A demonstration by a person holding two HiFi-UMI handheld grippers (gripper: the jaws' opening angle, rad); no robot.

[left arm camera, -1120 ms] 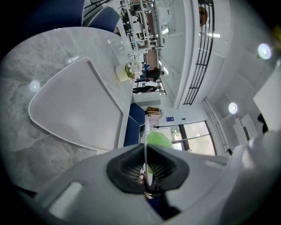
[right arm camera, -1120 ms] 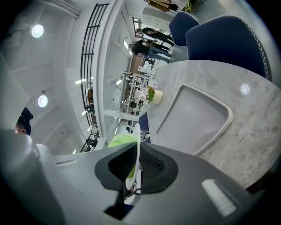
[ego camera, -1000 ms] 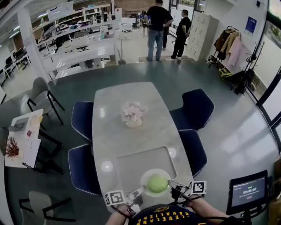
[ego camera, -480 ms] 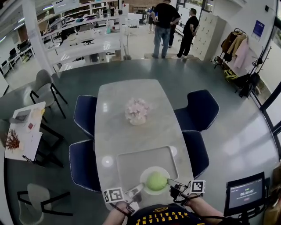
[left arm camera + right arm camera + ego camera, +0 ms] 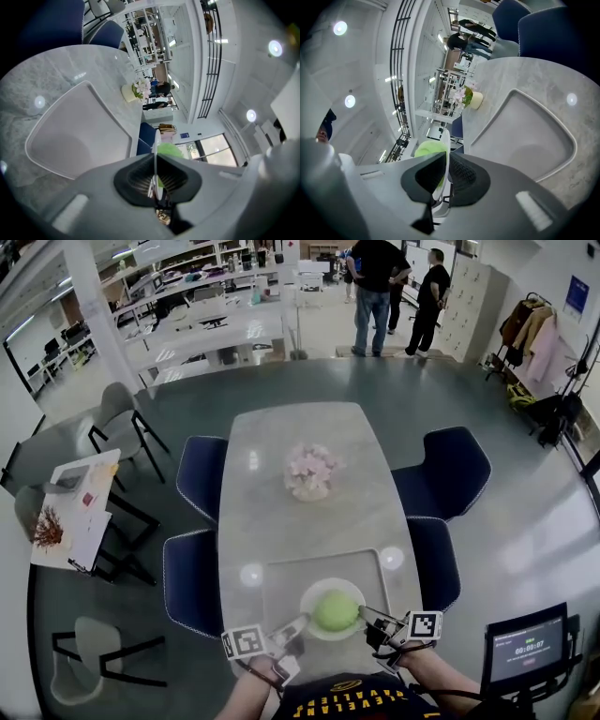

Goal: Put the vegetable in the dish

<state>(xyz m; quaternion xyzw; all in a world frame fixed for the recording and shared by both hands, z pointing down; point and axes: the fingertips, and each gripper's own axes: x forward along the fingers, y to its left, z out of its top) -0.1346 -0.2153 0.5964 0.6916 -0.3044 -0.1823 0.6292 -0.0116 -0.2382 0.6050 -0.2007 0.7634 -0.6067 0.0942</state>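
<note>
A round green vegetable (image 5: 335, 611) lies in a white dish (image 5: 319, 588), which hangs just above the near part of a grey tray (image 5: 281, 579). My left gripper (image 5: 298, 624) is shut on the dish's left rim and my right gripper (image 5: 367, 618) on its right rim. In the left gripper view the dish (image 5: 155, 149) shows edge-on between the shut jaws of the left gripper (image 5: 154, 176), with the vegetable (image 5: 170, 151) behind it and the tray (image 5: 79, 131) below. The right gripper view likewise has the right gripper (image 5: 445, 173) clamped on the dish (image 5: 446, 143), with the vegetable (image 5: 426, 149) to its left and the tray (image 5: 525, 136) below.
The tray lies on a long grey marble table (image 5: 300, 446) with a vase of pale flowers (image 5: 312, 472) at its middle. Blue chairs (image 5: 195, 582) stand along both sides. A small monitor (image 5: 530, 650) is at my lower right. Two people (image 5: 380, 277) stand far beyond the table.
The head view has swung a little, so the room sits differently in frame. Both grippers keep their hold on the dish, which stays over the tray's near part.
</note>
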